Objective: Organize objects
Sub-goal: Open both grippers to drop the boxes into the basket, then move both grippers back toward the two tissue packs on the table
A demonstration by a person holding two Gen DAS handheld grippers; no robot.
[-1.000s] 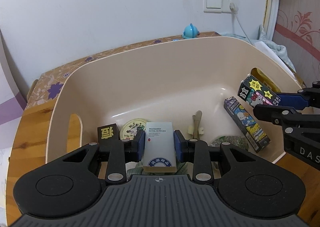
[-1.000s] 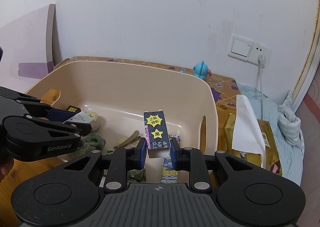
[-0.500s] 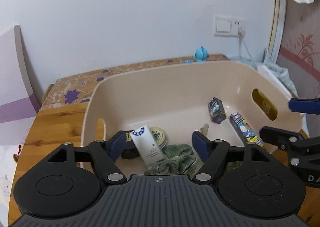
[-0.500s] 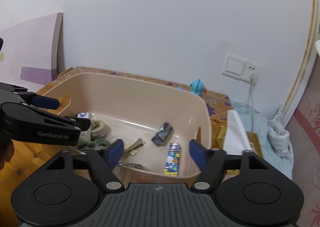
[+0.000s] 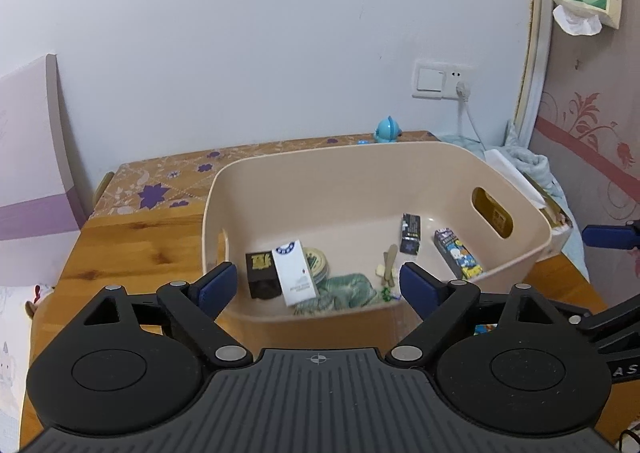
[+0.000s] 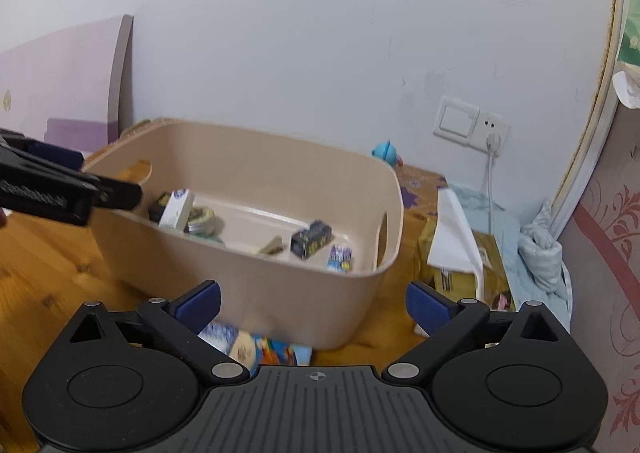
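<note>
Hovering over the near rim of a beige plastic bin [image 5: 516,209], my left gripper [image 5: 318,285] holds its blue-padded jaws spread wide and empty above the wooden worktop [image 5: 132,249]. My right gripper [image 6: 312,303] hangs just outside the bin's near wall, its jaws likewise wide apart with nothing between them.

Inside the bin, a white carton [image 5: 294,273] leans across a black box with gold lettering [image 5: 260,273] and a round tin [image 5: 318,259], with a crumpled green cloth [image 5: 344,293] just beside them against the near wall. A black carton with yellow star stickers [image 5: 411,233] lies on the bin floor toward the right, near a blue cartoon-printed carton [image 5: 458,259] that rests along the right wall below the handle cut-out. A pale wooden clip [image 5: 388,265] sits between the two groups.

On the worktop outside the bin, close under my right gripper, lies a colourful printed packet [image 6: 256,347], partly hidden by the left finger. A small blue figurine [image 5: 387,130] stands by the wall behind the bin, near a wall switch and socket [image 5: 442,79].
</note>
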